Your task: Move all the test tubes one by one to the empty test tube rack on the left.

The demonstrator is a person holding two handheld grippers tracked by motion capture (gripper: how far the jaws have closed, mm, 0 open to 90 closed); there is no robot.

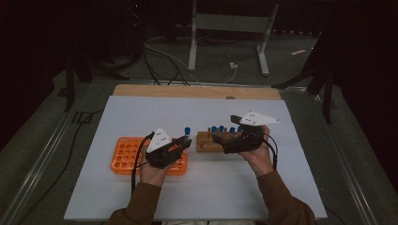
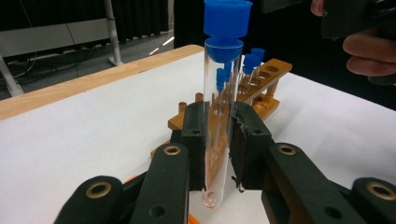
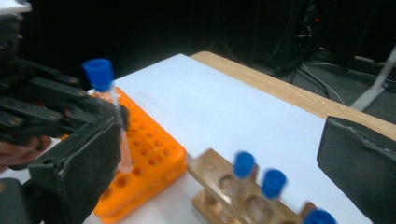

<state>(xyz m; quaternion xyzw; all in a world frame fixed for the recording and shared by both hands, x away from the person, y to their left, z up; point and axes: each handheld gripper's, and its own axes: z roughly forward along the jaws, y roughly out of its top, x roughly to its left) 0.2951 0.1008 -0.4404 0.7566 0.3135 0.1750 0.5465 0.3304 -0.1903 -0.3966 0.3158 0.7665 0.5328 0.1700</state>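
At the left of the high view we see the orange rack (image 1: pixel 126 156) lying flat on the white table (image 1: pixel 141 112), its open holes facing up. Directly at its right end, our left gripper (image 1: pixel 186 142) has its jaws clamped on 1 clear test tube (image 2: pixel 220 116) with a blue cap (image 2: pixel 226 18). The left gripper view shows both pads pressed against the glass at mid-length, the tube upright, its rounded base below the pads. In the right gripper view the tube base (image 3: pixel 125 164) hangs just above the orange rack's holes.

Further right stands the wooden rack (image 1: pixel 206 141), which holds several blue-capped tubes (image 1: pixel 220 129). Our right gripper (image 1: pixel 218 138) sits at this rack with its jaws spread wide; nothing lies between them.
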